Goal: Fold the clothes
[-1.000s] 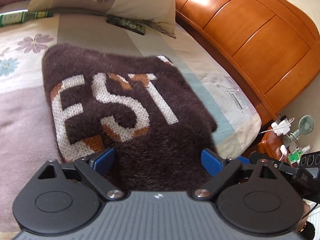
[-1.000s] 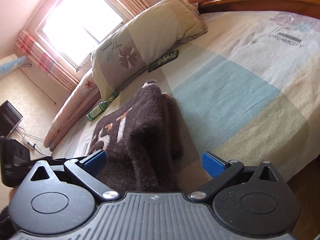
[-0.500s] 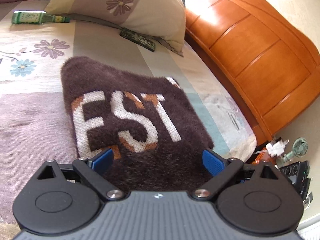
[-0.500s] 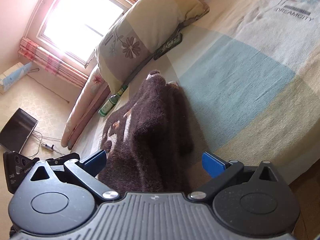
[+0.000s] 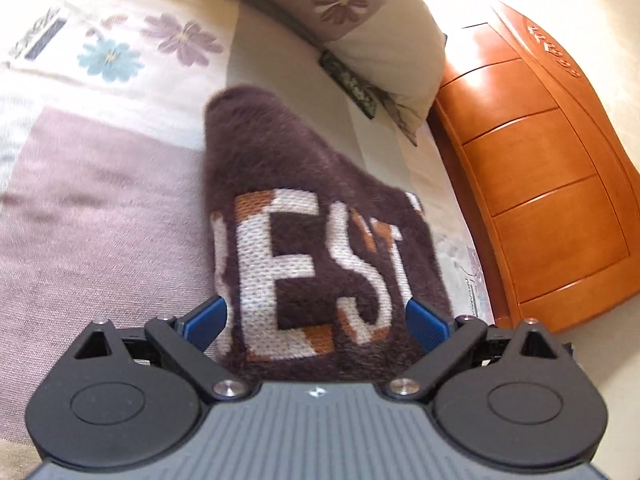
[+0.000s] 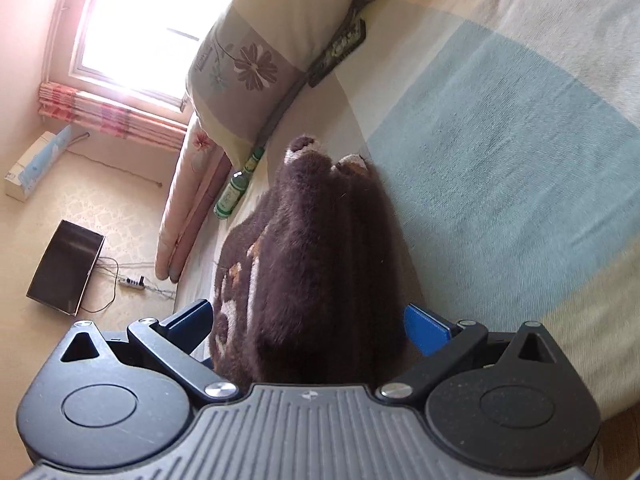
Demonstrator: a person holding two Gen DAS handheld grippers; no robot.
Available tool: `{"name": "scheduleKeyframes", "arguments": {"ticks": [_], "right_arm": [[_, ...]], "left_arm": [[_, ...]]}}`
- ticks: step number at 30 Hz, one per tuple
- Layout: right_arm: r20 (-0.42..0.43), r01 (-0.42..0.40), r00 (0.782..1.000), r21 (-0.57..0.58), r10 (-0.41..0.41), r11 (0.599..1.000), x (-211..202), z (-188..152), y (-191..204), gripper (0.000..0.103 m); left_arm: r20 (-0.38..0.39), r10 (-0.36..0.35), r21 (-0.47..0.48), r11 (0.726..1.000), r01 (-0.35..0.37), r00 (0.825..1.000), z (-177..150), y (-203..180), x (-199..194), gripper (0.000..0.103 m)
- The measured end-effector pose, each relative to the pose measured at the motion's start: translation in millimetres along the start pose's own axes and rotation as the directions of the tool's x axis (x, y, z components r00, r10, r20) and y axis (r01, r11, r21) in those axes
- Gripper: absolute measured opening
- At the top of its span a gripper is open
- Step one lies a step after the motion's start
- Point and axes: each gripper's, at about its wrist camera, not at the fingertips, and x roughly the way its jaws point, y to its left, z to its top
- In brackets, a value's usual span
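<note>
Two grippers, both with jaws spread wide, neither pinching anything. Sweater [image 5: 320, 248] (dark brown, fuzzy, white-and-orange letters) lies folded on the bed [image 5: 100, 208], near the edge beside the wooden headboard [image 5: 552, 168]; its far end points toward the pillow [image 5: 360, 12]. Left gripper [image 5: 316, 320] is low over the sweater's near end, blue pads [image 5: 206, 316] straddling the lettered face, tilted down along the sweater's length; contact with the fabric cannot be told. Right gripper [image 6: 308, 322] looks along the sweater [image 6: 320, 264] from its other side edge, where stacked folds show, pads either side of that thick edge. Open bedspread [image 6: 500, 152] lies right of the sweater in the right view: blue and beige panels, free of objects. Left of the sweater, the mauve panel is also free. Near the pillow: green bottle [image 6: 236, 192] and a dark flat object [image 6: 340, 52], both well apart from the sweater. Bed edge drops to the floor [image 6: 80, 208] on the window side.
</note>
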Motion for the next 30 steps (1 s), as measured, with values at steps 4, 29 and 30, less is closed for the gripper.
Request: {"name": "scheduleKeyframes", "arguments": {"ticks": [4,29,30], "right_arm": [[-0.094,0.009,0.996,0.044,-0.005,0.999,27.6,24.2,-11.3,0.103],[-0.411,-0.051,0.910,0.020,0.055,0.999,103.2,53.7,4.8,0.103],[-0.418,-0.066,0.906,0.018,0.068,0.998,101.3,51.9,4.1,0.103]], "left_arm": [[-0.039,-0.030,-0.075,0.997,0.027,0.999,11.9,21.8,12.0,0.096],[-0.356,-0.231,-0.142,0.971,0.192,0.906,43.9,42.8,93.2,0.101],[-0.362,-0.242,-0.143,0.969,0.202,0.900,43.1,44.4,92.6,0.101]]}}
